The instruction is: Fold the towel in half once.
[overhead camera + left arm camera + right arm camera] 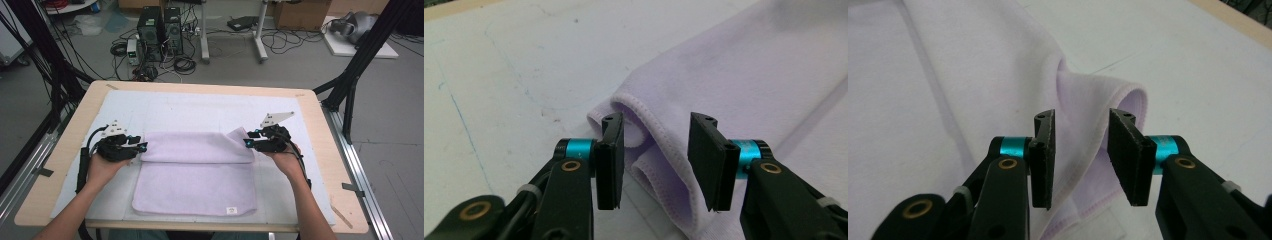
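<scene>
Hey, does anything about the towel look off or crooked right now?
Slightly. The towel's folded flap is uneven: its right corner sticks up and bunches beside the right gripper, and the hem loops open at the left gripper. No damage shows.

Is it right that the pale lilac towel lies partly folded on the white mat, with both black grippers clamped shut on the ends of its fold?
Not quite. The pale lilac towel does lie partly folded on the white mat, but neither gripper is clamped. The left gripper view shows the left gripper open around the fold's end, pads off the cloth; the right gripper view shows the right gripper likewise.
</scene>
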`<control>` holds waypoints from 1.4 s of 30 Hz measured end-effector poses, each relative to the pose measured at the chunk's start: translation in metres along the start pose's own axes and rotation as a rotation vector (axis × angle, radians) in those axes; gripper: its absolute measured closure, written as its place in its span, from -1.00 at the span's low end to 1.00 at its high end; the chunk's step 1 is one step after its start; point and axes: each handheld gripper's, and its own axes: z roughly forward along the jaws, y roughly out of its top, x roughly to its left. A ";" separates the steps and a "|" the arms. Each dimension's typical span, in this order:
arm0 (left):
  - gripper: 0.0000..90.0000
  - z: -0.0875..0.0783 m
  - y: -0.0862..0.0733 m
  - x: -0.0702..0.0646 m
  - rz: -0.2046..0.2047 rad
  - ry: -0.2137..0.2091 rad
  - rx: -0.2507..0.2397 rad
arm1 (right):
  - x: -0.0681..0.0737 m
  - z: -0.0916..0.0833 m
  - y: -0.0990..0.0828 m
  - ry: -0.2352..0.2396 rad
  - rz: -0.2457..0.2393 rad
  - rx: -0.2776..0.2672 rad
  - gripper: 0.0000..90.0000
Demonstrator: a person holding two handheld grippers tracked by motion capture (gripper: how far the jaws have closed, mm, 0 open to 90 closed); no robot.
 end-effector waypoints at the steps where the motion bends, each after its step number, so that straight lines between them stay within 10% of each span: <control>1: 0.30 0.005 -0.001 0.000 -0.002 0.006 0.020 | 0.000 0.003 0.002 -0.009 -0.013 0.006 0.41; 5: 0.61 0.016 -0.003 0.002 0.004 0.013 0.063 | -0.003 0.018 0.000 0.006 0.007 0.079 0.36; 7: 0.92 0.018 -0.001 0.004 -0.004 0.004 0.041 | -0.005 0.023 -0.001 0.042 0.022 0.100 0.83; 10: 0.94 0.018 0.010 0.013 -0.052 0.034 -0.034 | -0.015 0.022 0.002 0.079 0.086 0.033 0.94; 16: 0.92 0.038 0.062 0.046 -0.127 0.185 -0.195 | -0.064 0.015 0.023 -0.089 0.212 -0.056 0.81; 18: 0.54 0.052 0.074 0.051 -0.151 0.265 -0.165 | -0.075 0.018 0.026 -0.240 0.280 -0.056 0.56; 21: 0.47 0.064 0.071 0.051 -0.146 0.251 -0.099 | -0.078 0.022 0.025 -0.294 0.279 -0.006 0.45; 30: 0.33 0.069 0.042 0.035 -0.043 0.130 0.048 | -0.058 0.038 0.012 -0.115 0.164 0.071 0.52; 42: 0.28 0.015 0.000 -0.004 0.118 0.033 0.029 | 0.004 0.017 -0.013 0.038 0.052 0.046 0.42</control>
